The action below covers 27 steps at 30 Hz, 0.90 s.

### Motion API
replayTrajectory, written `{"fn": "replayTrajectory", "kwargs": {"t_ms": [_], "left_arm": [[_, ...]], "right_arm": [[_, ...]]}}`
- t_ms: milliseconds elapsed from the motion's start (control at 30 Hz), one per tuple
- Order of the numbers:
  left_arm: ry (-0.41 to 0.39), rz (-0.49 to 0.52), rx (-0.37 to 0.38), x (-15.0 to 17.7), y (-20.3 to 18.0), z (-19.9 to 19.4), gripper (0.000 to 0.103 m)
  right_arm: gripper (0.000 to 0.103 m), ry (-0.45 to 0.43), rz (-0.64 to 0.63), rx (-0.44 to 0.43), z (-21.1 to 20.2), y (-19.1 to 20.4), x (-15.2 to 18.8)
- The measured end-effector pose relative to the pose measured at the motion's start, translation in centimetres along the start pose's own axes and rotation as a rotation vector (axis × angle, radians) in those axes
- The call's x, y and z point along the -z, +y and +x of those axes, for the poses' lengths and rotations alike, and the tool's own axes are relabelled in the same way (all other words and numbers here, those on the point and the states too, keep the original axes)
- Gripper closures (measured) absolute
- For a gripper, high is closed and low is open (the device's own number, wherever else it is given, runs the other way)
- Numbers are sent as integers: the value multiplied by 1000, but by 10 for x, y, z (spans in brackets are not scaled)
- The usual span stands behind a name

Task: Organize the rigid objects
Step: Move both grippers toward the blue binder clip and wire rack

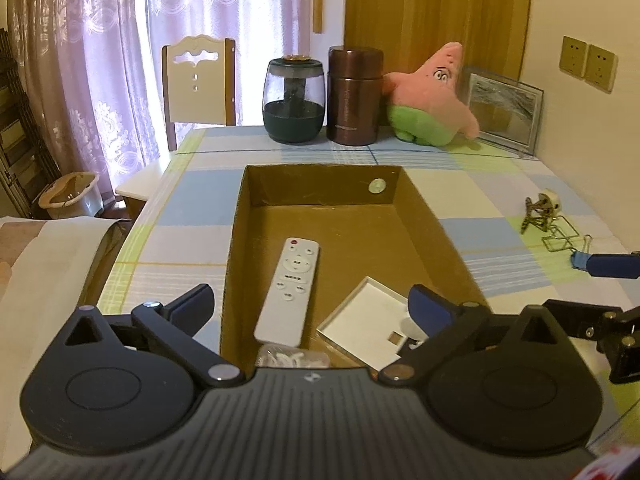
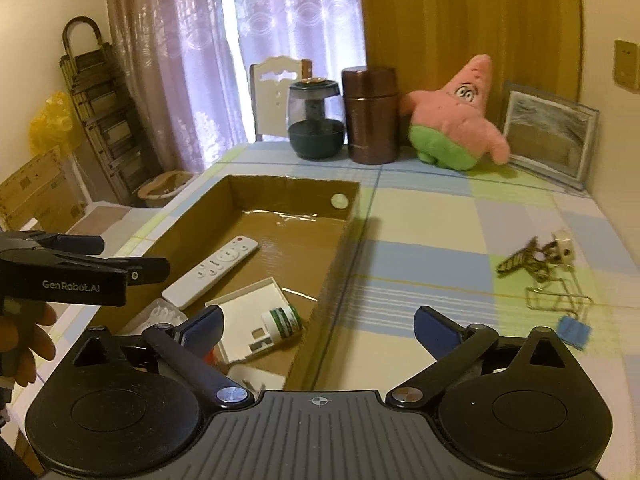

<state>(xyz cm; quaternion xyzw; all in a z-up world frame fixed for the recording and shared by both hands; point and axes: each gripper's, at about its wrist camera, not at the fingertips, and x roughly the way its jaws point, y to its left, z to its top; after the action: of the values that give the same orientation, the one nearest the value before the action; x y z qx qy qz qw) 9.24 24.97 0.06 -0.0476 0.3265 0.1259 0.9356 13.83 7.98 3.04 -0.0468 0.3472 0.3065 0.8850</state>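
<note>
Left wrist view: clear bag of white bits (image 1: 292, 356) half hidden behind the claw body, near corner of the white tray (image 1: 370, 322) covered by the right finger (image 1: 430, 310), and the right claw (image 1: 600, 266) cut by the frame edge, only a blue tip showing. Right wrist view: small white box (image 2: 260, 378) and a red scrap (image 2: 209, 356) mostly hidden under the left finger (image 2: 202, 326), bottle (image 2: 282, 320) label too small to read. Metal clutter (image 2: 532, 260) on the desk (image 2: 440, 216) is blurred; blue piece (image 2: 575, 332) smeared, unclear what.
</note>
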Motion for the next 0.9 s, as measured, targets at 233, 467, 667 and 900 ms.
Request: {"fn": "replayTrajectory", "kwargs": {"t_ms": [233,467,667,900], "left_arm": [[-28,2,14,-2,-23,-31,2],[-50,8,43,-3,-49,-58,2],[-61,-3,84,1,-72,-74,2],[-59,-1,133,7,-100,-82,2]], "right_arm": [[3,-14,39,39,-38,-10,12],[3,-42,88,75,-76,-27,25],[3,-74,119,129,-108,-45,36],[3,-92,151,205,-136,-66,51]]}}
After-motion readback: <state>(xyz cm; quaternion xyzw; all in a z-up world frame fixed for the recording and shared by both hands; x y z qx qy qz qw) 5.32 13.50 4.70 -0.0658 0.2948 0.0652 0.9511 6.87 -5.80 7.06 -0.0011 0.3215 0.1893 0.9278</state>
